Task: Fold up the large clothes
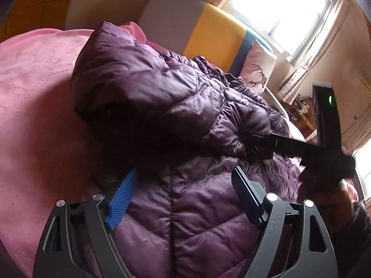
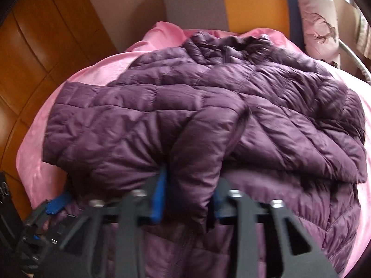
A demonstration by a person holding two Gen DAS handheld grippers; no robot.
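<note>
The purple puffer jacket (image 2: 208,106) lies spread on a bed under a pink bedspread (image 1: 30,97), one sleeve folded across its body. Nearest, the right claw (image 2: 189,199) is pinched narrow on a bunched fold of the jacket, blue pads pressing the fabric from both sides. The left claw (image 1: 183,199) stands wide over the jacket's hem, gripping nothing. Farther off are a grey-and-yellow headboard (image 1: 204,30), a deer-print pillow (image 1: 257,69) and a bright window (image 1: 285,11).

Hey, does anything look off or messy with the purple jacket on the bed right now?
Nothing damaged. The purple puffer jacket lies rumpled, one sleeve bunched in the right gripper; the left gripper hangs open above it.
</note>
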